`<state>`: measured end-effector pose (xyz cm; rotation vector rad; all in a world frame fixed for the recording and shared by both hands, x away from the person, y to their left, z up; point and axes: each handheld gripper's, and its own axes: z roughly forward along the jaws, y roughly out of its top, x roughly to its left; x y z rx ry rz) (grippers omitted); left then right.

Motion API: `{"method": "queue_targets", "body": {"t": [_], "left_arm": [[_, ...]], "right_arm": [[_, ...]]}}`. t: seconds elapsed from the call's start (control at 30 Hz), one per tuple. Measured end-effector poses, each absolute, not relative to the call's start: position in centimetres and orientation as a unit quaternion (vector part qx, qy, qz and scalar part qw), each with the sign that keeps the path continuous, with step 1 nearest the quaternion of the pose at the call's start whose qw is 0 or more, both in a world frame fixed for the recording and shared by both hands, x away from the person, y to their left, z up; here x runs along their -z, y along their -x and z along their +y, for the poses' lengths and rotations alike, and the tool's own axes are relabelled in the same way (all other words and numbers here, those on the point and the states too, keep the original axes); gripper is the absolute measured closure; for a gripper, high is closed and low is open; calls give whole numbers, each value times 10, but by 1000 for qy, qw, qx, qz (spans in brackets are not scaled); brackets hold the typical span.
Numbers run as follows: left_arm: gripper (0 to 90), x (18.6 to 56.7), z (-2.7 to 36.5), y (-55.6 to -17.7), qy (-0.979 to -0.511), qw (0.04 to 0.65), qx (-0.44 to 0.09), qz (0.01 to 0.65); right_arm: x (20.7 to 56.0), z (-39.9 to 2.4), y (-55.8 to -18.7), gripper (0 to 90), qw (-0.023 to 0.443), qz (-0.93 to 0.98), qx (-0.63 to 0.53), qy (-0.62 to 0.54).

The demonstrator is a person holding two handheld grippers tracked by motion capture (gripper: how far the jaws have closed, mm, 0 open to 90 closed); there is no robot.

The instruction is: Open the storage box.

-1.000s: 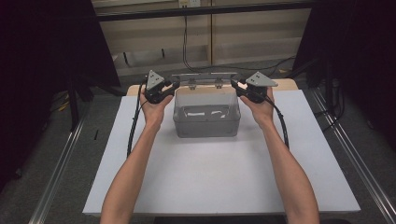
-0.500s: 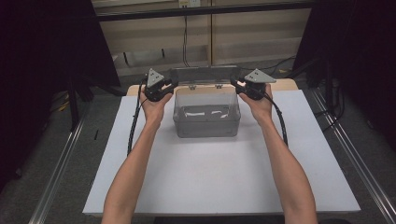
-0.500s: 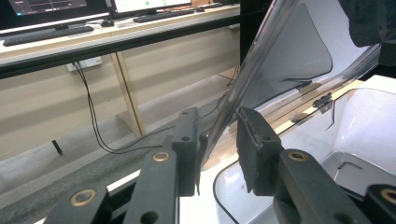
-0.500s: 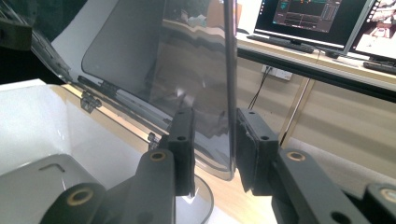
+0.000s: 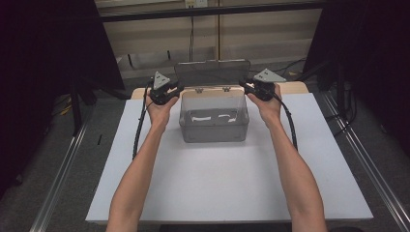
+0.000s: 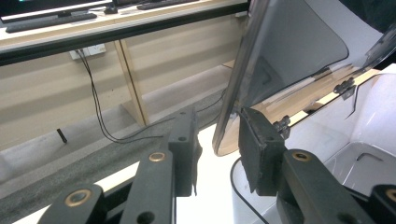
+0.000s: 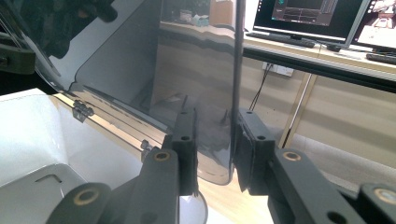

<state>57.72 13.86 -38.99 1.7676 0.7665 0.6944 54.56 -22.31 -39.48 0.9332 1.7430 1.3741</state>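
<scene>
Two grippers: one at each end of the box's raised lid
Left hand-held gripper: jaws apart, straddling the lid edge left of the clear box, not clamped
Box: mid-desk
Right hand-held gripper: jaws astride the lid's right edge, grip uncertain
Risk: unpinched lid may slip and drop shut

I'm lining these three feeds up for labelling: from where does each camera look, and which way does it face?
High view: above the person's side, facing forward and down on the table; shows both forearms, left gripper, right gripper.
Left gripper view: rides the left gripper, looking along its jaws, which straddle the raised lid.
Right gripper view: rides the right gripper, jaws astride the lid's other edge.
All three share the lid and clear box.
</scene>
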Motion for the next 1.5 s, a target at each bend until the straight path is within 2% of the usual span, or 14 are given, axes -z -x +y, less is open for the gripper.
{"method": "queue_targets", "body": {"t": [0.17, 0.4, 0.7, 1.27, 1.37, 1.5], "left_arm": [[675, 395, 137, -580, -727, 539, -263, 333], [683, 399, 133, -585, -742, 512, -276, 333], [772, 399, 129, -590, -757, 497, -277, 322], [773, 398, 127, -596, -754, 497, -276, 330], [773, 398, 127, -596, -756, 495, -276, 328], [763, 397, 127, -597, -759, 491, -276, 326]], "right_arm": [[395, -222, -548, 721, 360, 669, -536, -368], [394, -221, -550, 725, 360, 667, -536, -372], [394, -221, -553, 705, 363, 673, -531, -364], [410, -221, -560, 671, 349, 673, -525, -388], [412, -222, -562, 700, 343, 668, -531, -393], [414, -220, -565, 690, 341, 668, -528, -399]]}}
